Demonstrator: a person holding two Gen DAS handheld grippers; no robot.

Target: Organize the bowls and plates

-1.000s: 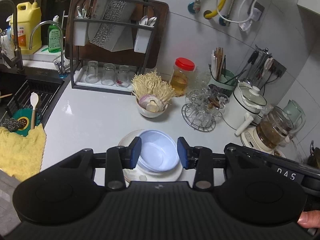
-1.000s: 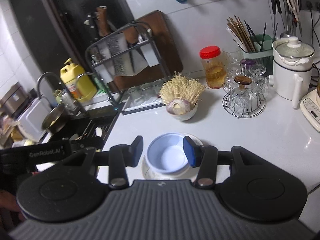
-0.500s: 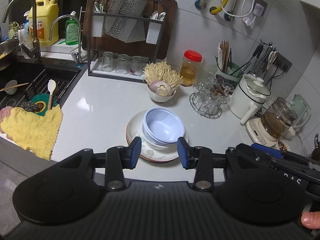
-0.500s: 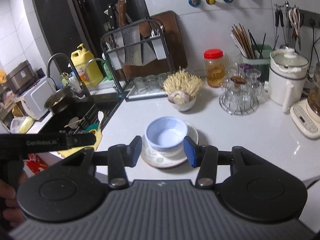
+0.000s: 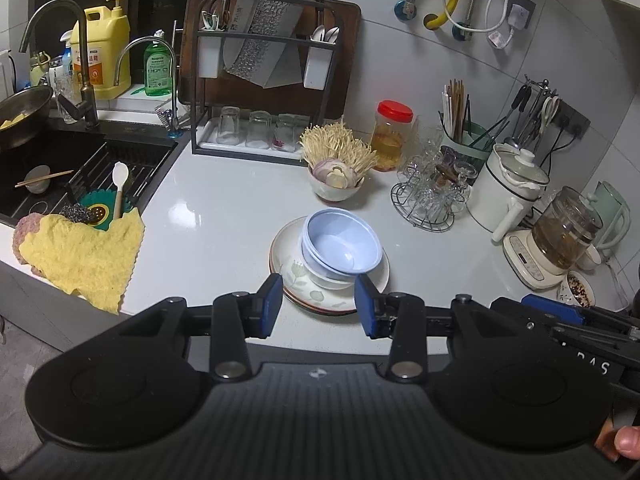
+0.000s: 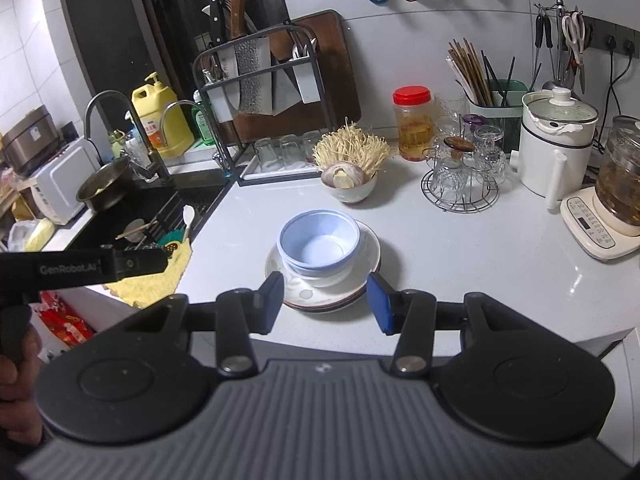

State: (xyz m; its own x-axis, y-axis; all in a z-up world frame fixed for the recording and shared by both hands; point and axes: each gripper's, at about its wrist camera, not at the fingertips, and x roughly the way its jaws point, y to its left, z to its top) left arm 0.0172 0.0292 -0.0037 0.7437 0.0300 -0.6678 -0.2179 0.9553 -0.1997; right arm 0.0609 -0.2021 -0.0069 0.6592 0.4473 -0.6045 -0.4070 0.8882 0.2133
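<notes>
A stack of pale blue bowls [image 5: 340, 242] [image 6: 318, 246] rests on a white bowl, all on a pile of floral plates [image 5: 294, 276] [image 6: 368, 250] near the white counter's front edge. My left gripper [image 5: 318, 306] hovers open just in front of the stack, nothing between its blue pads. My right gripper [image 6: 326, 300] is likewise open and empty, held back from the plates' near rim. The left gripper's body [image 6: 80, 266] shows at the left of the right wrist view.
A white bowl of enoki mushrooms and onion [image 5: 336, 178] stands behind the stack. A wire rack of glasses [image 5: 434, 192], a red-lidded jar [image 5: 392, 136], a white pot [image 5: 506, 190] and a glass kettle [image 5: 560, 236] fill the right. A sink [image 5: 72, 172] and yellow cloth [image 5: 86, 254] lie left.
Both grippers have drawn back from the stack toward the counter's front edge, so the bowls and plates look smaller and farther. Their jaws kept the same gap, empty throughout.
</notes>
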